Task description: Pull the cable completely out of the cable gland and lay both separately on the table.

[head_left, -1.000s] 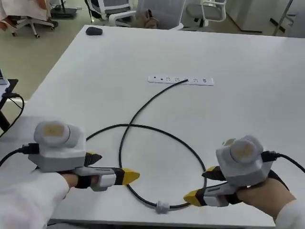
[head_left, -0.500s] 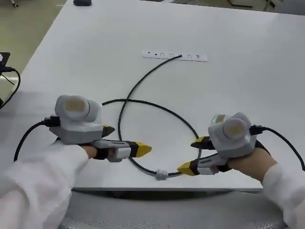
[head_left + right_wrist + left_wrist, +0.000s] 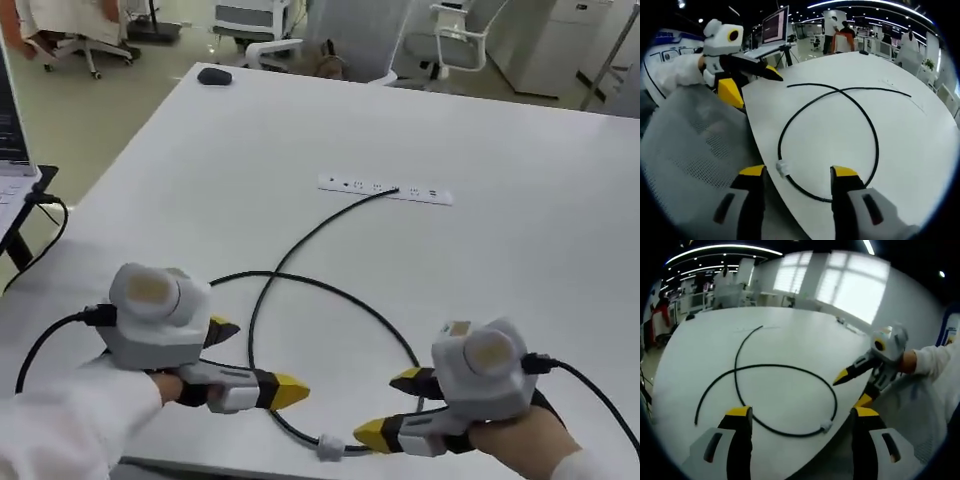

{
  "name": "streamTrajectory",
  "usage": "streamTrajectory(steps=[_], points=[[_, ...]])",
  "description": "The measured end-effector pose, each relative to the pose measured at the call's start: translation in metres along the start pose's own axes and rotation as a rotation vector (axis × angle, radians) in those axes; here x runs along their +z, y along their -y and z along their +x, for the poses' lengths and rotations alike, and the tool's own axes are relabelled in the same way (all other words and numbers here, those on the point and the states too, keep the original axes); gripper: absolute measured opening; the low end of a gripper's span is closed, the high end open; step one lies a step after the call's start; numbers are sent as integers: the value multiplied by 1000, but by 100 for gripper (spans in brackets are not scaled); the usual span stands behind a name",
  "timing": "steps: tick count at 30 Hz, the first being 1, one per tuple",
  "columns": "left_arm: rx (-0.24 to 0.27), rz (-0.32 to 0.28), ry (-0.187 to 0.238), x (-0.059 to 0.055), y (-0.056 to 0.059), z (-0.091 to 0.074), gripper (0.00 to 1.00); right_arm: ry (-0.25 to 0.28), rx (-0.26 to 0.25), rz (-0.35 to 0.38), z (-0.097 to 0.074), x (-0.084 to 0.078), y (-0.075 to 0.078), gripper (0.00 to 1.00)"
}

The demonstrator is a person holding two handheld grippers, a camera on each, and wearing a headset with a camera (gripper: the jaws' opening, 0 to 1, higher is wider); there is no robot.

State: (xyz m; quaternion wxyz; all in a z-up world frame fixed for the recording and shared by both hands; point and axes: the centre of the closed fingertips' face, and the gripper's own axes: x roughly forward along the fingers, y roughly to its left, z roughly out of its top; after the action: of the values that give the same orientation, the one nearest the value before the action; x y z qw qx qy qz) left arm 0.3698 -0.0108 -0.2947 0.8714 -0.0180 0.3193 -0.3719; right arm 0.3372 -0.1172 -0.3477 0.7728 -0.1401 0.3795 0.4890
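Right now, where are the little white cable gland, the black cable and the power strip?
cable gland (image 3: 330, 447): head view, its white body.
cable (image 3: 250, 330): head view, left side of its loop.
power strip (image 3: 385, 188): head view, its middle.

On looped cable (image 3: 267, 277), cable gland (image 3: 330, 447) between left hand-held gripper (image 3: 267, 360), right hand-held gripper (image 3: 382, 407); jaws apart.

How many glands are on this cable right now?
1. The cable gland sits on the cable near the table front edge, between the left gripper and right gripper. None looks hidden.
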Motion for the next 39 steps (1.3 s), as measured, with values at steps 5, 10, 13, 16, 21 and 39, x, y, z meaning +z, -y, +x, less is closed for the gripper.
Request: streamTrajectory(steps=[5, 10, 13, 16, 21, 39], points=[[-4, -10, 33, 5, 2, -3, 81, -55, 48, -45, 10, -9, -10, 51], [14, -29, 53, 8, -5, -6, 80, -33, 70, -60, 19, -1, -14, 47], [14, -32, 71, 12, -6, -6, 80, -59, 81, -103, 24, -5, -17, 44], [8, -30, 71, 13, -5, -4, 79, -77, 81, -118, 28, -10, -15, 43], [11, -36, 90, 17, -7, -6, 78, -132, 117, -158, 39, -25, -14, 35], [1, -51, 98, 18, -6, -7, 72, -188, 144, -285, 62, -37, -26, 14]])
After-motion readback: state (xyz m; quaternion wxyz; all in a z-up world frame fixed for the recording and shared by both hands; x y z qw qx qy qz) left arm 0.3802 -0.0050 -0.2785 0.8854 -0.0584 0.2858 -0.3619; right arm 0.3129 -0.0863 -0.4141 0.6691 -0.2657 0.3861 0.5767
